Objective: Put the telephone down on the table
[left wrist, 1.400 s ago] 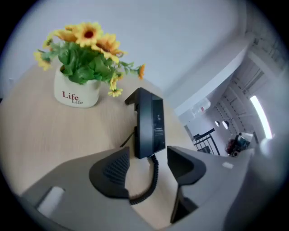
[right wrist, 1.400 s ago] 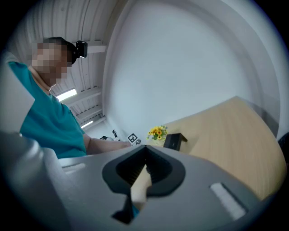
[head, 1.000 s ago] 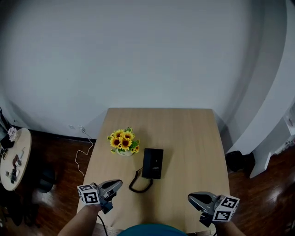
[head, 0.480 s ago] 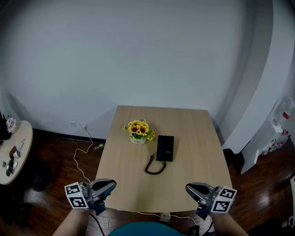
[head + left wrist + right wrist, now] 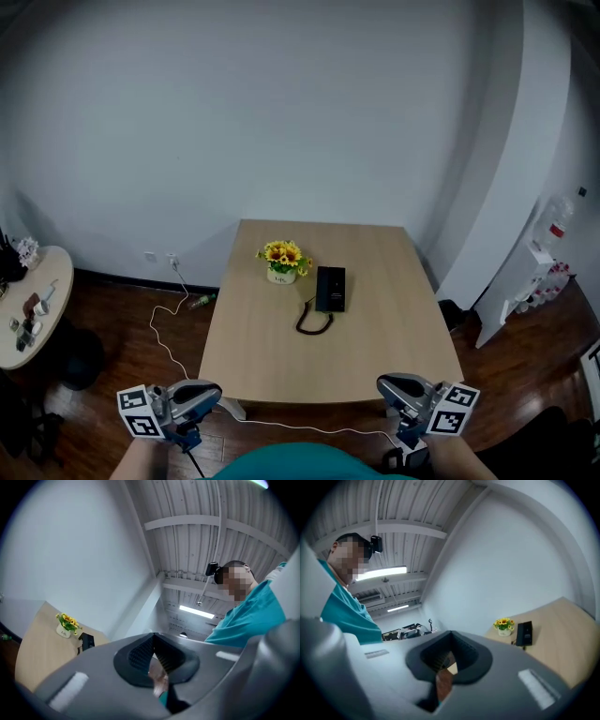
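The black telephone (image 5: 330, 288) lies flat on the wooden table (image 5: 328, 375), its coiled cord (image 5: 314, 324) looped on the near side. A pot of yellow flowers (image 5: 281, 262) stands just left of it. My left gripper (image 5: 212, 392) and right gripper (image 5: 385, 383) hang off the table's near edge, far from the phone, both shut and empty. In the left gripper view the telephone (image 5: 86, 641) is small beyond the closed left gripper (image 5: 153, 636). The right gripper view shows the telephone (image 5: 524, 633) off to the right of the closed right gripper (image 5: 450, 636).
A round side table (image 5: 28, 309) with small items stands at the far left. A white cable (image 5: 173, 330) trails over the dark floor beside the table. A white shelf unit (image 5: 527, 281) stands at the right against the curved wall.
Both grippers have drawn back off the table toward me, and the table now looks farther away. The telephone has stayed where it lay by the flowers.
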`<move>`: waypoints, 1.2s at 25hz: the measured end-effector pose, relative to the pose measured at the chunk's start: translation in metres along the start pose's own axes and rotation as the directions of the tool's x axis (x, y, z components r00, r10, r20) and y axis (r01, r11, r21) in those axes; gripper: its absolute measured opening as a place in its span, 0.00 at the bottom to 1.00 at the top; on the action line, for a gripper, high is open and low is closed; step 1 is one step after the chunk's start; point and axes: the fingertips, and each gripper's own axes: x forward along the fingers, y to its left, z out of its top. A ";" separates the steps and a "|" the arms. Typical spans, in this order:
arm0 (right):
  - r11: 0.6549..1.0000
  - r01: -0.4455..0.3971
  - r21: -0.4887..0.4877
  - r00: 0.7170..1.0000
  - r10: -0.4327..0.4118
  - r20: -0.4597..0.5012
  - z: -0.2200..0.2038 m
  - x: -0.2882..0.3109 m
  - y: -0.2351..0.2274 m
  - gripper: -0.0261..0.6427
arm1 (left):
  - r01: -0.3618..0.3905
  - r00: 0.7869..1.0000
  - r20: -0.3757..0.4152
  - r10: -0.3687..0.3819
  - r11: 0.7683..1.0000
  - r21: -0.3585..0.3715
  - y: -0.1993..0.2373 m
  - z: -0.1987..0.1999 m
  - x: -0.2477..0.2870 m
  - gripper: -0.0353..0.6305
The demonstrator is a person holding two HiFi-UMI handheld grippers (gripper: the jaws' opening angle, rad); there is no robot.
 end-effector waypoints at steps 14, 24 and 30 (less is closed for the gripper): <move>0.995 -0.103 0.015 0.995 0.102 0.002 -0.063 -0.188 0.056 0.04 | -0.138 0.989 -0.042 0.145 0.982 0.128 -0.205 -0.062 0.070 0.06; 0.985 -0.167 0.048 0.985 0.166 0.038 -0.082 -0.253 0.097 0.04 | -0.231 0.968 -0.052 0.246 0.953 0.197 -0.293 -0.080 0.066 0.06; 0.983 -0.180 0.033 0.983 0.180 0.023 -0.094 -0.247 0.124 0.04 | -0.262 0.959 -0.052 0.279 0.941 0.216 -0.309 -0.099 0.038 0.06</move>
